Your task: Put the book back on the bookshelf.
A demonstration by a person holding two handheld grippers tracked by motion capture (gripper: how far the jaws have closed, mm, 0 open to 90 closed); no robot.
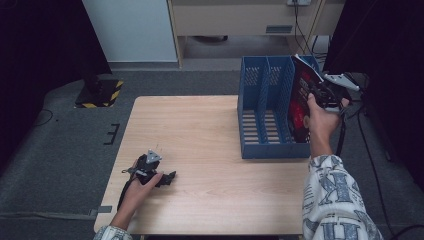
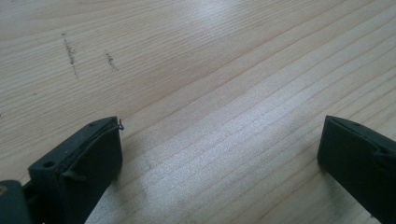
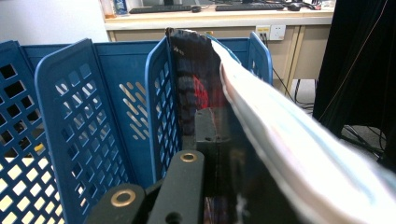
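- A light wooden table (image 1: 210, 150) is seen from above in the high view, with grey carpet around it and a dark curtain on either side.
- A blue file rack (image 1: 265, 107) with perforated dividers is stood at about 2 o'clock on the table top, its open side facing the person.
- A black and red book (image 1: 301, 102) is held upright in the rack's rightmost compartment, tilted slightly, with its top corner raised above the rack's rim.
- The right gripper (image 1: 327, 95) is carried by the right hand (image 1: 320, 120) at the 3 o'clock side of the rack, and its jaws are closed on the book's edge.
- In the right gripper view, one black jaw is pressed against the dark cover of the book (image 3: 196, 88), while the pale page edges run off toward 4 o'clock; the blue dividers of the rack (image 3: 70, 121) are seen at 9 o'clock.
- The left gripper (image 1: 165, 177) is rested on the table at about 7 o'clock, well apart from the rack, with the left hand (image 1: 142, 187) laid over it.
- In the left gripper view, the two jaws are spread wide, and nothing but bare wood grain (image 2: 210, 93) is seen between them.
- A patterned sleeve (image 1: 332, 200) is worn on the right forearm.
- A yellow and black striped base (image 1: 100, 92) is set on the floor at 11 o'clock, beyond the table.
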